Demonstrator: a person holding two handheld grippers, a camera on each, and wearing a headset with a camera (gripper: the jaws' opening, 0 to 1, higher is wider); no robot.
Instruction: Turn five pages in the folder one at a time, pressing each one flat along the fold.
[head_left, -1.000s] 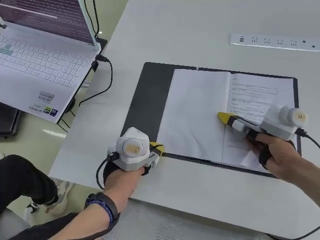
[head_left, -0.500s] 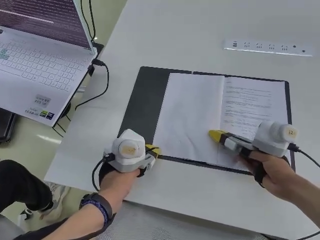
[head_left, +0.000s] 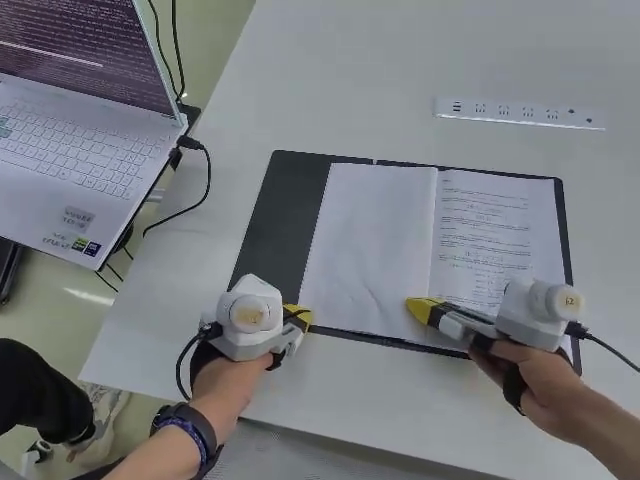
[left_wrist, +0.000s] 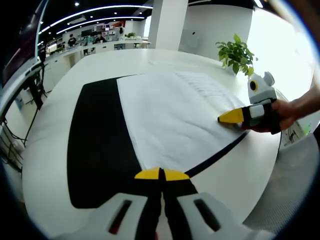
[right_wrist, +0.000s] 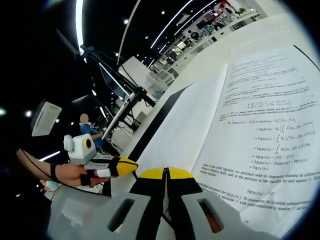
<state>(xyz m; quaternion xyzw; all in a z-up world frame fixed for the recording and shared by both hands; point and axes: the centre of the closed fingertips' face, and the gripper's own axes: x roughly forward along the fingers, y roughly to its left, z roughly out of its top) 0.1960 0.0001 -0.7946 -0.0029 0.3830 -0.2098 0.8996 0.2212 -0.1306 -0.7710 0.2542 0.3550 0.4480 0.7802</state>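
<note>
The black folder (head_left: 285, 205) lies open on the white table, its left inside cover bare. A blank turned page (head_left: 372, 245) lies left of the fold and a printed page (head_left: 492, 245) right of it. My left gripper (head_left: 300, 318) is shut, its yellow tips resting on the folder's near left corner (left_wrist: 100, 185). My right gripper (head_left: 418, 309) is shut, its yellow tips down on the paper at the near end of the fold. In the right gripper view the shut tips (right_wrist: 165, 173) sit over the printed page (right_wrist: 260, 130), and the left gripper (right_wrist: 122, 166) shows at the left.
An open laptop (head_left: 70, 130) stands at the left off the table edge, its cable (head_left: 195, 175) running past the folder. A white power strip (head_left: 520, 112) lies at the far right. The table's near edge runs just below both hands.
My right gripper has slid along the fold toward the near edge of the folder. The left gripper stays on the folder's near left corner. The head camera has shifted.
</note>
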